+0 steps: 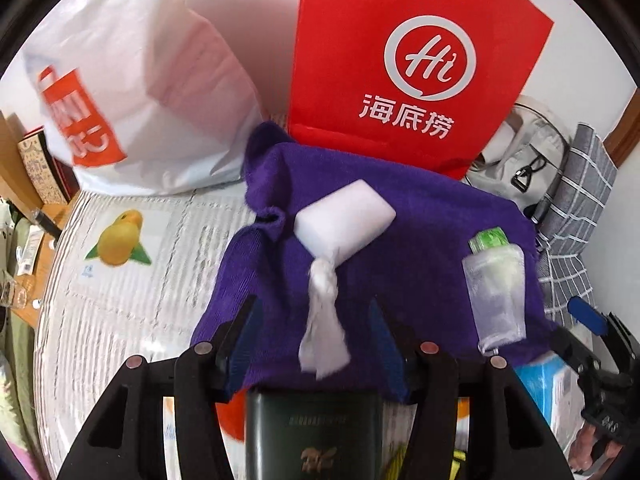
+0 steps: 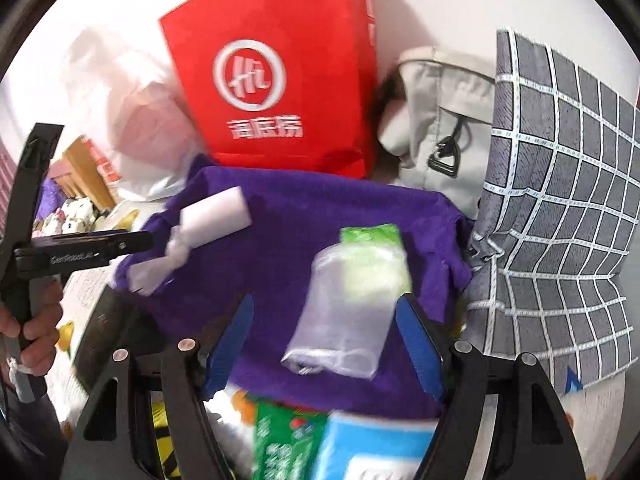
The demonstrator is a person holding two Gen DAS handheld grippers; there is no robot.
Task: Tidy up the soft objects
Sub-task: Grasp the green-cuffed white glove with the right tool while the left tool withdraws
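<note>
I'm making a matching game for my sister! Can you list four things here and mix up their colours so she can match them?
Things:
1. cloth
2. paper bag
3. sponge
4. pillow

Colours:
A. red with a white round logo
B. grey with white checks
C. purple
D. white

Pairs: 1-C, 2-A, 3-D, 4-B

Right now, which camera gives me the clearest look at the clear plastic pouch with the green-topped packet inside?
The right wrist view: the clear plastic pouch lies large and central on the purple cloth, between open jaws. The left wrist view shows the pouch smaller, off to the right, though less blurred.
</note>
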